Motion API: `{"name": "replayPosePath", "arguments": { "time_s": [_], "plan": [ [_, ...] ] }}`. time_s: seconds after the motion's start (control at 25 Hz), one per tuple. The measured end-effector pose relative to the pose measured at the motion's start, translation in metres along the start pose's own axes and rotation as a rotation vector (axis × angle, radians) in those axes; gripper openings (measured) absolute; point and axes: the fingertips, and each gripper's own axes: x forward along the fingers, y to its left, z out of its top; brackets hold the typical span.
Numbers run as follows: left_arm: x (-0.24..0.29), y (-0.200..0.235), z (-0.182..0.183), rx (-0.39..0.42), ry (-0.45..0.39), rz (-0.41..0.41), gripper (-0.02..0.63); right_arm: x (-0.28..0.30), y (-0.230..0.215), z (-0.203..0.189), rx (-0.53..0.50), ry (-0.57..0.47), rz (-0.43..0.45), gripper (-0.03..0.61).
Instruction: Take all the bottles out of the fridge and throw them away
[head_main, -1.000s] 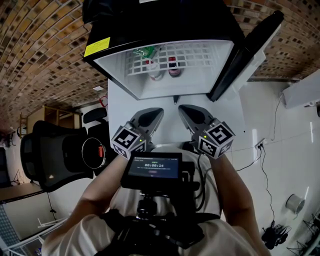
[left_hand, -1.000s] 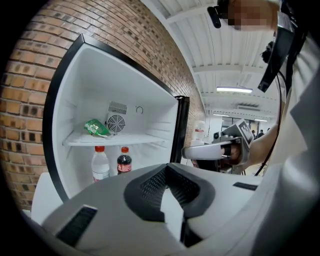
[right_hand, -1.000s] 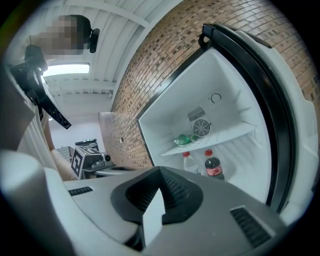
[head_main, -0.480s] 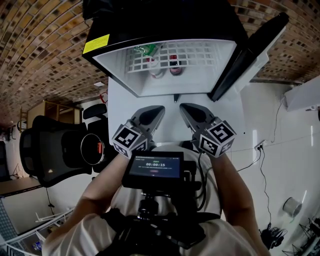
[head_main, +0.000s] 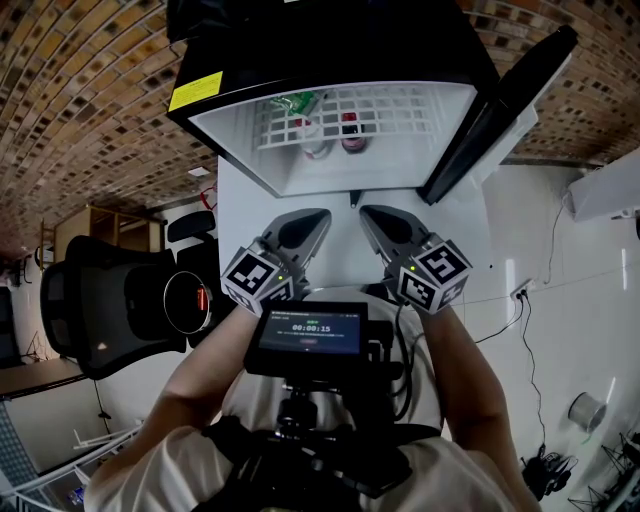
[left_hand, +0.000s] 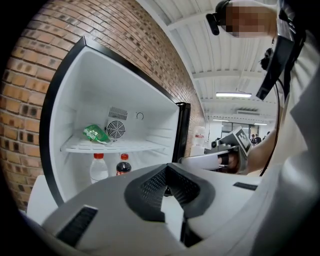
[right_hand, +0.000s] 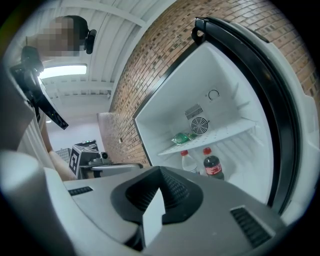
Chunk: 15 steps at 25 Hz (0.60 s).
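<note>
Small black fridge (head_main: 330, 175), white inside, far centre; door (head_main: 500, 110) swung open to the right.
White wire shelf (head_main: 400, 110) across the interior; crumpled green packet (left_hand: 95, 134) on its left part.
Clear plastic bottle with red cap (left_hand: 98, 168) under the shelf, upright, left of the pair.
Dark cola bottle with red cap (left_hand: 123, 166) just beside it on the right, upright.
Left gripper (head_main: 318, 216): jaws pressed together, nothing between them; near side, apart from the fridge opening.
Right gripper (head_main: 366, 213): jaws likewise closed and empty; alongside the left one, clear of both bottles.
</note>
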Motion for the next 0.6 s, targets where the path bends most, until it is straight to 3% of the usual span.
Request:
{"name": "replayPosePath", "arguments": {
  "time_s": [0.6],
  "plan": [
    [-0.008,0.012,-0.012,0.01,0.022,-0.003,0.002,0.005,0.008,-0.002,-0.01,-0.009,-0.021,0.003]
  ]
}}
